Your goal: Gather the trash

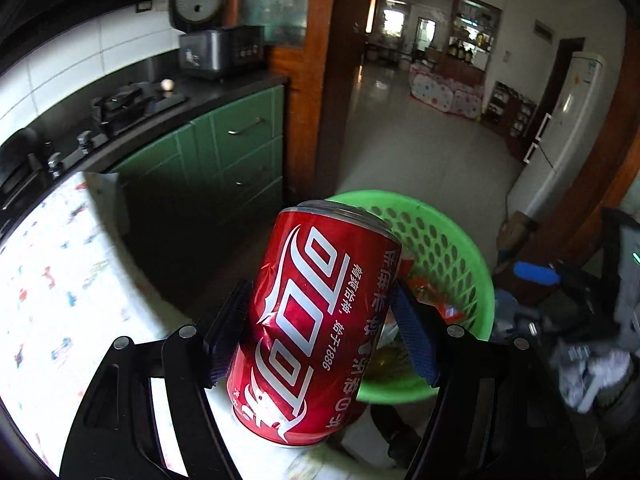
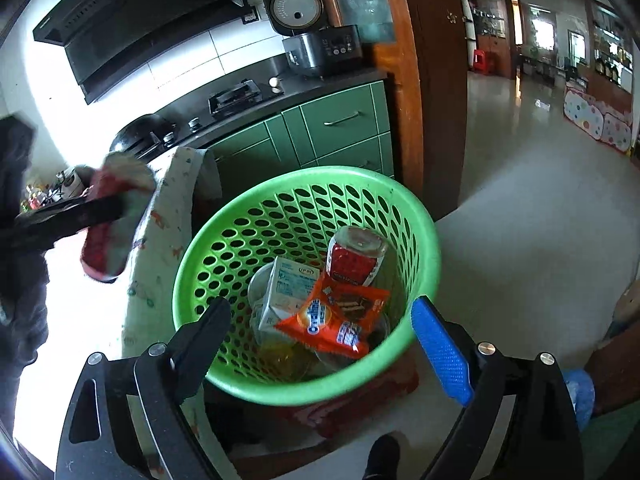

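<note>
L gripper (image 1: 320, 320) clamps a dented red can (image 1: 316, 320) beside the green basket (image 1: 460, 248). R gripper (image 2: 320, 340) spread wide, empty, over basket w/ wrapper (image 2: 336, 320), carton (image 2: 286, 292), prob. another can (image 2: 356, 258).

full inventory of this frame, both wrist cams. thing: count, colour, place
basket: 1, green, on floor beside table
can in basket: 1, red
carton: 1, white, in basket
snack wrapper: 1, orange, on top in basket
held can: 1, red, dented, short of basket
tablecloth: 1, white patterned, on table
rice cooker: 1, dark, lid up, on counter
left gripper: shut on held can
right gripper: open, empty, over basket
</note>
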Available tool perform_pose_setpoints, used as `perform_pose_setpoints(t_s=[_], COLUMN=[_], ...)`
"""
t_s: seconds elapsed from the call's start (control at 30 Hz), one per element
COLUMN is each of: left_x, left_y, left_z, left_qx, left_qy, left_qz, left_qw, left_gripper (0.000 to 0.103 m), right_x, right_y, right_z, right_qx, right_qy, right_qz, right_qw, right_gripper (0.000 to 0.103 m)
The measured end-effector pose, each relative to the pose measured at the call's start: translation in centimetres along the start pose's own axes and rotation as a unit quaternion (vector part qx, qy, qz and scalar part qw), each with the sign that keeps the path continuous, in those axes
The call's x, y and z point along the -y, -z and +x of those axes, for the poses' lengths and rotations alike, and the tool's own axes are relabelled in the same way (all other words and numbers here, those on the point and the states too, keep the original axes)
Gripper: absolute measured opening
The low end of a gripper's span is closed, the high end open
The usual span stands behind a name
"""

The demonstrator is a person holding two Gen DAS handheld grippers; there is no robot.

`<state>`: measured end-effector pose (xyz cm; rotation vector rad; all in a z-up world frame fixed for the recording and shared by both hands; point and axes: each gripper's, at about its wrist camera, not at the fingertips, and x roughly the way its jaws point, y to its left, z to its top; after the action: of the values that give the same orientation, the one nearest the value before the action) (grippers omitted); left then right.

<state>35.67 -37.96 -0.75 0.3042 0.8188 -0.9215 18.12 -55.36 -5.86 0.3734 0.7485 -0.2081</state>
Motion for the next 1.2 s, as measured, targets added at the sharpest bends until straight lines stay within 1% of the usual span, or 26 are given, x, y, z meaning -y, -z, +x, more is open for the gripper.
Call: perform_pose_setpoints(t_s=[0.1, 0.2, 0.3, 0.4, 0.47, 0.53, 0.57, 0.6, 0.63, 0.73, 0.8, 0.83, 0.9, 1.03, 1.2], left_x=[1.2, 2.7, 3.3, 3.6, 3.4, 3.3, 3.2, 3.1, 3.3, 3.7, 3.6, 3.6, 3.6, 3.4, 2.7], left_y=[-1.1, -1.9, -2.5, -2.6, -2.6, -2.5, -2.5, -2.5, -2.4, -1.9, -1.5, -1.2, -0.4, 1.5, 4.9], left_z=[2.8, 5.4, 7.8, 9.8, 10.6, 10.9, 10.8, 10.6, 10.3, 9.1, 7.4, 6.5, 4.3, 0.1, -5.7], left_qx=[-0.016, -0.033, -0.05, -0.065, -0.072, -0.068, -0.063, -0.059, -0.058, -0.05, -0.04, -0.035, -0.023, -0.003, 0.027], left_qy=[0.004, 0.005, 0.001, -0.004, -0.001, 0.004, 0.003, 0.009, 0.011, 0.003, 0.001, -0.001, -0.004, -0.015, -0.042], left_qz=[0.002, 0.005, 0.008, 0.001, -0.01, -0.019, -0.024, -0.03, -0.03, -0.026, -0.027, -0.028, -0.028, -0.033, -0.057], left_qw=[0.9999, 0.9994, 0.9987, 0.9979, 0.9973, 0.9975, 0.9977, 0.9977, 0.9978, 0.9984, 0.9988, 0.999, 0.9994, 0.9993, 0.9971], left_gripper=[0.069, 0.069, 0.069, 0.07, 0.071, 0.071, 0.075, 0.079, 0.079, 0.08, 0.086, 0.087, 0.09, 0.091, 0.093], right_x=[0.5, 0.9, 1.6, 2.3, 2.7, 2.8, 2.6, 2.5, 2.3, 1.4, 0.6, 0.1, -0.6, -2.7, -5.2], right_y=[0.9, 1.8, 2.6, 3.5, 4.1, 4.6, 4.8, 4.9, 5.1, 5.5, 5.8, 5.9, 6.3, 6.8, 7.5], right_z=[-0.3, -0.1, 0.1, 0.1, 0.0, -0.4, -0.6, -0.8, -1.1, -1.9, -2.6, -3.0, -3.7, -5.2, -7.3], right_qx=[0.002, -0.002, -0.006, -0.007, -0.004, 0.0, 0.002, 0.004, 0.006, 0.013, 0.019, 0.02, 0.021, 0.022, 0.028], right_qy=[-0.007, -0.002, 0.004, 0.005, 0.008, 0.011, 0.014, 0.015, 0.014, 0.01, 0.006, 0.002, -0.002, 0.001, -0.001], right_qz=[0.003, 0.0, 0.002, 0.009, 0.017, 0.019, 0.018, 0.017, 0.017, 0.019, 0.018, 0.019, 0.02, 0.013, 0.008], right_qw=[1.0, 1.0, 1.0, 1.0, 1.0, 1.0, 1.0, 1.0, 1.0, 1.0, 1.0, 1.0, 1.0, 1.0, 1.0], right_gripper=[0.089, 0.089, 0.089, 0.089, 0.089, 0.089, 0.089, 0.089, 0.089, 0.089, 0.089, 0.09, 0.09, 0.091, 0.092])
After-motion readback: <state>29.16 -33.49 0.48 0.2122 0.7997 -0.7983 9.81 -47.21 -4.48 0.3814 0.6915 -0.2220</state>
